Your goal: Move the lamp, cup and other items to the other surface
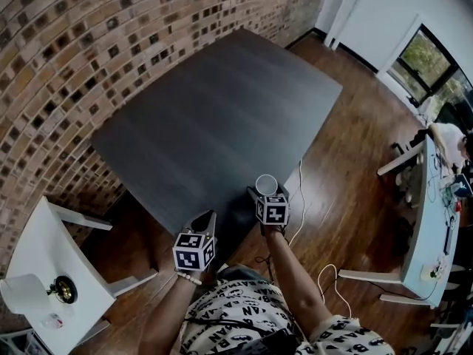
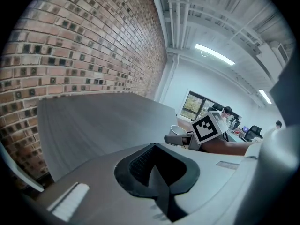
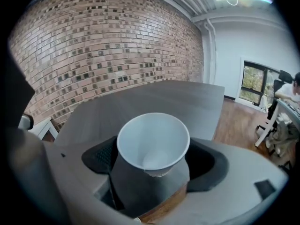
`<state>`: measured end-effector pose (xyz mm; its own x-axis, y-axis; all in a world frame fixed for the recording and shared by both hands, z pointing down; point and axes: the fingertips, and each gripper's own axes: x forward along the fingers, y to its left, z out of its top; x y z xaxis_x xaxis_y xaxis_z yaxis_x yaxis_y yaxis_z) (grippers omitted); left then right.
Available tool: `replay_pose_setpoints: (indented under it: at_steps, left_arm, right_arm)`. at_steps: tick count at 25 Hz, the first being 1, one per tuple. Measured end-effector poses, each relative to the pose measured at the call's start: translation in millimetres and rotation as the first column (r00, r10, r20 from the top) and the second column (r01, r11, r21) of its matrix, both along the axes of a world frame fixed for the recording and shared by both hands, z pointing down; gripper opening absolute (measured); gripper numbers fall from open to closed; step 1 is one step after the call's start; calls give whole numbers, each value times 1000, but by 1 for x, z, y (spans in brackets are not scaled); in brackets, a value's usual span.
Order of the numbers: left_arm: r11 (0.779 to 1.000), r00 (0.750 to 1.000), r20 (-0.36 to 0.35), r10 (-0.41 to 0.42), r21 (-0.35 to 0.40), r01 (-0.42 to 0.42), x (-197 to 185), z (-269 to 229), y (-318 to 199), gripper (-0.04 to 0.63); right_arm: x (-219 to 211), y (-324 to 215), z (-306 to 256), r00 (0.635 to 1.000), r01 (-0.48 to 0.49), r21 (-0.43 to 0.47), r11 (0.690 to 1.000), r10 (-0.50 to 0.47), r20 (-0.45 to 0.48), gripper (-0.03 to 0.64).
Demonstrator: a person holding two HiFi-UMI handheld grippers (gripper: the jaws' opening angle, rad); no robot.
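The right tongs (image 3: pixel 151 172) grip an empty cup (image 3: pixel 153 142) over the near edge of the dark table (image 1: pixel 214 117), the left tongs (image 2: pixel 155 171) are closed on nothing, and the lamp (image 1: pixel 26 293) stands on the white table (image 1: pixel 46 246) by the brick wall (image 1: pixel 81 43).

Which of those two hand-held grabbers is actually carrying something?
The right gripper: its jaws are clamped on a white paper cup. The left gripper has its jaws closed together with nothing between them.

A brick wall (image 1: pixel 89 35) lines the left, a white cable (image 1: pixel 301 191) trails over the wooden floor (image 1: pixel 362 139), and a window (image 1: pixel 432 61) sits far right.
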<state>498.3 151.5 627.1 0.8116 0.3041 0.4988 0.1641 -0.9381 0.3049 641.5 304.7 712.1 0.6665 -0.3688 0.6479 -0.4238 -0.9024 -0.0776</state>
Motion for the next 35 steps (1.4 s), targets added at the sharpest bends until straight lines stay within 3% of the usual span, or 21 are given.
replay_pose_setpoints:
  at_steps: [4, 5, 12, 18, 26, 35]
  left_arm:
    - [1000, 1000, 9, -24, 1, 24, -4, 6, -9, 3]
    - [1000, 999, 11, -30, 2, 30, -6, 6, -12, 3]
    - [995, 995, 15, -95, 0, 95, -31, -5, -34, 3]
    - [981, 981, -1, -193, 13, 193, -75, -24, -71, 3]
    - [936, 936, -12, -352, 19, 352, -173, -30, -131, 3]
    - [819, 819, -8, -574, 18, 574, -332, -43, -239, 3]
  right_arm:
    - [2, -1, 5, 1000, -2, -22, 1000, 2, -14, 405]
    - [2, -1, 4, 1000, -2, -29, 1000, 1, -21, 355]
    - [-12, -27, -21, 996, 77, -36, 996, -79, -53, 348]
    - [-47, -84, -50, 976, 202, -22, 979, -203, -79, 348]
    - [-129, -186, -76, 913, 395, -12, 919, -394, -110, 347]
    - [-273, -349, -86, 766, 635, -25, 772, -633, -110, 345]
